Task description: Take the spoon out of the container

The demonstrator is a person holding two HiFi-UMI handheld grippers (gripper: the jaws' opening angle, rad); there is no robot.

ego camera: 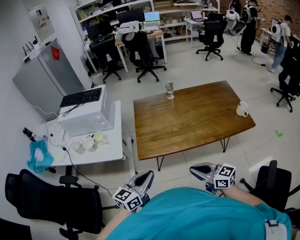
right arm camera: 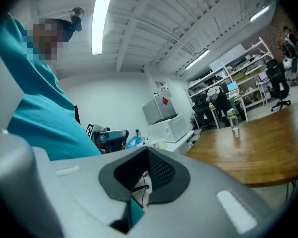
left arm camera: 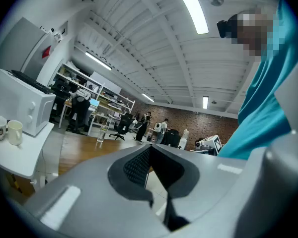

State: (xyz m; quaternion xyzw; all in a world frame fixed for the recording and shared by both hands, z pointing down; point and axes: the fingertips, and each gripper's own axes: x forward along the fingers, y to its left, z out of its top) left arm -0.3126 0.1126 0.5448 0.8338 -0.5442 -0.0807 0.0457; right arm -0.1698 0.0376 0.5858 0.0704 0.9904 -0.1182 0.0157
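Note:
I cannot make out a spoon in any view. A white mug (ego camera: 242, 109) stands near the right edge of the wooden table (ego camera: 190, 121). A clear jar (ego camera: 169, 90) stands at the table's far edge and also shows in the right gripper view as a jar (right arm camera: 232, 119). Both grippers are held low, close to the person's teal shirt and well short of the table. My left gripper (ego camera: 147, 175) (left arm camera: 148, 148) is shut with nothing between its jaws. My right gripper (ego camera: 193, 170) (right arm camera: 148, 150) is also shut and holds nothing.
A white side table (ego camera: 107, 154) on the left carries a microwave (ego camera: 87, 116) with a keyboard on top, plus some mugs (ego camera: 92, 141). Black office chairs stand at the lower left (ego camera: 55, 201) and lower right (ego camera: 275, 186). Desks, shelves and people are at the back.

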